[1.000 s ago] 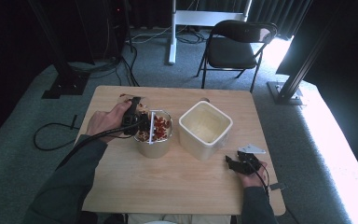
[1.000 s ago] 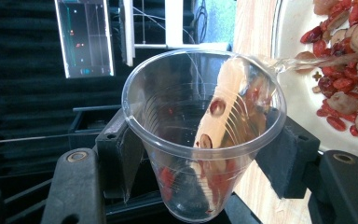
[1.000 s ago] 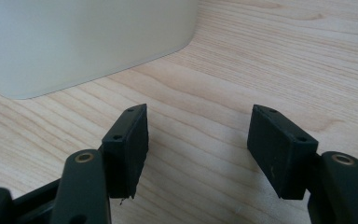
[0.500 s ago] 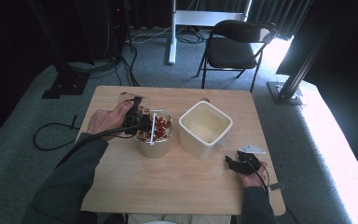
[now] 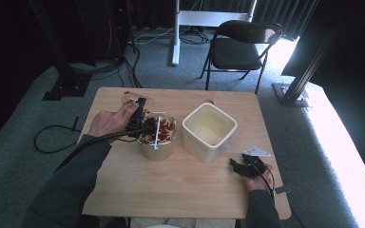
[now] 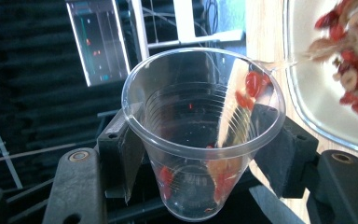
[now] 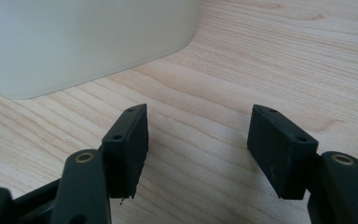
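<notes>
My left gripper (image 5: 146, 126) is shut on a clear plastic cup (image 6: 200, 140), its jaws pressing the cup's sides. The cup (image 5: 157, 133) lies tipped on its side over a round glass container (image 5: 156, 148) on the left half of the table. Red and tan pieces (image 6: 349, 65) fill that container, and a few red ones cling inside the cup. A white square container (image 5: 209, 131) stands empty just right of it. My right gripper (image 5: 240, 167) rests open on the wood near the front right, with the white container (image 7: 74, 42) ahead of its jaws (image 7: 198, 149).
A small clear item with red bits (image 5: 129, 97) lies at the table's (image 5: 171, 190) far left edge. A black folding chair (image 5: 241, 50) stands behind the table. Cables (image 5: 52, 137) trail over the carpet on the left.
My left gripper has shifted slightly right with the cup, which now tips further over the glass container. The right gripper has stayed put.
</notes>
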`<state>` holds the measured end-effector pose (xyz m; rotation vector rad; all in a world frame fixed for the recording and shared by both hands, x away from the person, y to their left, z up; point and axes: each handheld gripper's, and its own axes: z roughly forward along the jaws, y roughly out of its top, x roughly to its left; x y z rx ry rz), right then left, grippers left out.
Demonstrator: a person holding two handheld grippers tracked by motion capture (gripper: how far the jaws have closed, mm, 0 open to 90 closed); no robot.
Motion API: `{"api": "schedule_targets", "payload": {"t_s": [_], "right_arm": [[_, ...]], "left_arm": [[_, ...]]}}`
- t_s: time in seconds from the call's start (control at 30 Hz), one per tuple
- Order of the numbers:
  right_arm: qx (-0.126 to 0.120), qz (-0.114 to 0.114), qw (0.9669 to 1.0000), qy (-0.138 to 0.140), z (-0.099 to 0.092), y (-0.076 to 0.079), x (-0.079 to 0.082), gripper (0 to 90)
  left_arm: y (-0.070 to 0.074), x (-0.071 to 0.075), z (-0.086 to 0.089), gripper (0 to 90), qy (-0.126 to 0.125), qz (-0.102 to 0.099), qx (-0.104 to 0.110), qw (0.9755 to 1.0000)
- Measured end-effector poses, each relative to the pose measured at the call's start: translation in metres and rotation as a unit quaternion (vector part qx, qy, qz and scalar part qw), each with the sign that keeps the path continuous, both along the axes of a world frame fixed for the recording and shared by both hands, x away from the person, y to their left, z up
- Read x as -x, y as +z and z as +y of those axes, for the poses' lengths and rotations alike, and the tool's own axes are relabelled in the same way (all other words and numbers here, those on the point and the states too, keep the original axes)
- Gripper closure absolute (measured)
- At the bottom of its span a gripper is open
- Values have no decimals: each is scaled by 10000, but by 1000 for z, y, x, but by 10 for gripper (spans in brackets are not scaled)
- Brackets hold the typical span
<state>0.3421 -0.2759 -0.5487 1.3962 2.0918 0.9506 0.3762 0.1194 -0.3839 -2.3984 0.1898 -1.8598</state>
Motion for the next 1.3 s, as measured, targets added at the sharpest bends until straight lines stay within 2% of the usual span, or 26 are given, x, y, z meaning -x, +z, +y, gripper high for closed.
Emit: {"api": "schedule_targets", "payload": {"t_s": [0.07, 0.13, 0.23, 0.27, 0.33, 0.37, 0.4, 0.53, 0.57, 0.63, 0.77, 0.87, 0.9, 0.97, 1.0, 1.1, 1.17, 1.2, 1.27, 1.3], "right_arm": [[-1, 0, 10000, -1, 0, 0, 0, 378], [1, -2, 10000, 1, 0, 0, 0, 377], [-3, -1, 10000, 0, 0, 0, 0, 377], [-2, -1, 10000, 3, 0, 0, 0, 377], [-1, 0, 10000, 1, 0, 0, 0, 378], [0, -1, 10000, 3, 0, 0, 0, 377], [3, -5, 10000, 4, 0, 0, 0, 378], [-4, -1, 10000, 10, 0, 0, 0, 377], [-3, -2, 10000, 9, 0, 0, 0, 377], [-1, -3, 10000, 10, 0, 0, 0, 378], [-2, -2, 10000, 13, 0, 0, 0, 377], [0, -3, 10000, 14, 0, 0, 0, 377], [1, -2, 10000, 13, 0, 0, 0, 378], [0, -3, 10000, 16, 0, 0, 0, 377], [-2, -2, 10000, 16, 0, 0, 0, 377], [0, -3, 10000, 17, 0, 0, 0, 377], [0, -1, 10000, 19, 0, 0, 0, 377], [-3, 0, 10000, 19, 0, 0, 0, 377], [-1, -3, 10000, 20, 0, 0, 0, 377], [2, -3, 10000, 21, 0, 0, 0, 378]], "left_arm": [[-1, -6, 4, 381, 152, 16, -51, 9999], [-1, -6, 5, 381, 185, -9, -52, 9998], [-2, 2, -3, 382, -68, -42, -108, 9999], [-3, 1, -4, 384, -77, -25, -132, 9999], [-6, -7, 1, 384, 144, -38, -248, 9996], [-7, -9, 3, 384, 170, -38, -290, 9994], [-7, -8, 4, 385, 176, -37, -276, 9995], [-2, 0, -3, 385, -67, -71, -137, 9999], [-2, -3, -2, 385, -29, -55, -81, 9999], [-4, -9, 2, 385, 136, -46, -116, 9998], [-4, -3, 1, 386, -19, -38, -64, 10000], [-4, -14, 4, 387, 203, -32, -79, 9998], [-4, -13, 4, 387, 199, -32, -41, 9998], [-2, -7, -1, 388, -22, -20, -12, 10000], [-2, -7, -1, 389, -43, 13, 0, 10000], [-3, -15, 2, 390, 184, -28, -18, 9998], [-2, -8, 0, 391, 16, -3, 23, 10000], [-2, -9, 1, 393, 14, 36, 26, 10000], [-4, -15, 4, 392, 225, 16, -16, 9997], [-4, -14, 4, 392, 213, 7, 8, 9998]]}}
